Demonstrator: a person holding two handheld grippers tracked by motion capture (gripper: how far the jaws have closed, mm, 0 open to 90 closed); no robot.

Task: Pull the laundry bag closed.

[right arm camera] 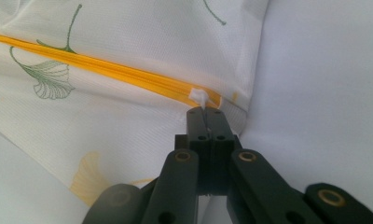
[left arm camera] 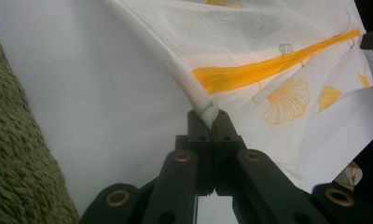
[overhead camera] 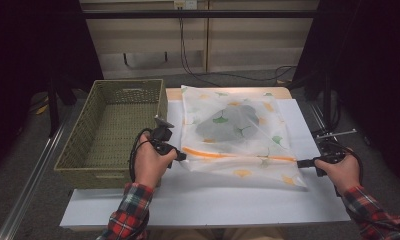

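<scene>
Your left gripper [overhead camera: 182,156] is clamped shut on the left edge of the white mesh zip bag [overhead camera: 238,137]: in the left gripper view the jaws of the left gripper [left arm camera: 211,113] are pinched together on a fold of the bag [left arm camera: 278,56] at its corner, with the orange zipper [left arm camera: 268,70] starting just past the tips and running up and away to the right. Your right gripper [overhead camera: 300,163] is closed too, on the bag's right end; in the right gripper view the right gripper [right arm camera: 204,109] has its jaws together on the small white zipper pull tab [right arm camera: 199,97], right at the tips, where the zipper [right arm camera: 110,67] ends, and the bag [right arm camera: 142,32] with its green and yellow ginkgo-leaf print spreads up and to the left of the jaws. From the high view the bag hangs stretched between your two grippers, zipper [overhead camera: 238,155] taut on the line joining them, the far part resting on the white table sheet [overhead camera: 213,200]. A dark grey item [overhead camera: 233,125] shows through the mesh, beyond the zipper line, roughly midway between the grippers. The woven green basket [overhead camera: 113,130] sits just outside your left gripper, away from the bag; its wall [left arm camera: 21,163] runs along the left edge of the left gripper view. Both hands, left hand [overhead camera: 150,165] and right hand [overhead camera: 340,172], wrap the gripper handles in plaid sleeves.
</scene>
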